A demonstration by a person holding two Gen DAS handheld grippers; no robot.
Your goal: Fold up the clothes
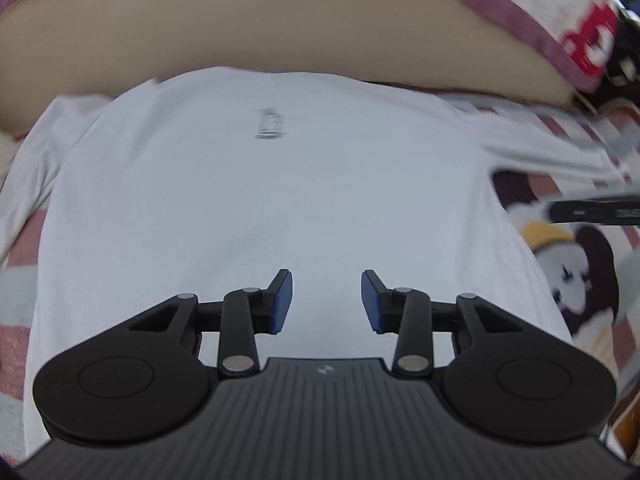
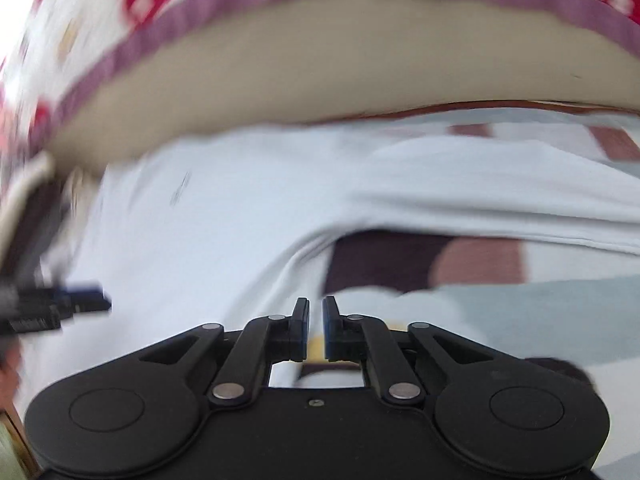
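A white long-sleeved shirt (image 1: 260, 200) lies spread flat on a patterned bed sheet, with a small grey print near its far end. My left gripper (image 1: 326, 300) hovers over the near part of the shirt's body, open, with nothing between its blue pads. In the right wrist view the shirt (image 2: 220, 220) is blurred and its sleeve (image 2: 500, 192) stretches off to the right. My right gripper (image 2: 316, 328) sits by the shirt's right edge under that sleeve, its fingers nearly together with a thin gap and no cloth seen between them.
The sheet (image 1: 568, 264) has pink stripes and cartoon figures. A beige cushion-like surface (image 1: 240, 20) with a purple-edged, red-and-white printed cloth (image 1: 580, 20) lies beyond the shirt. The right gripper shows as a dark bar (image 1: 600, 212); the left one appears blurred (image 2: 60, 304).
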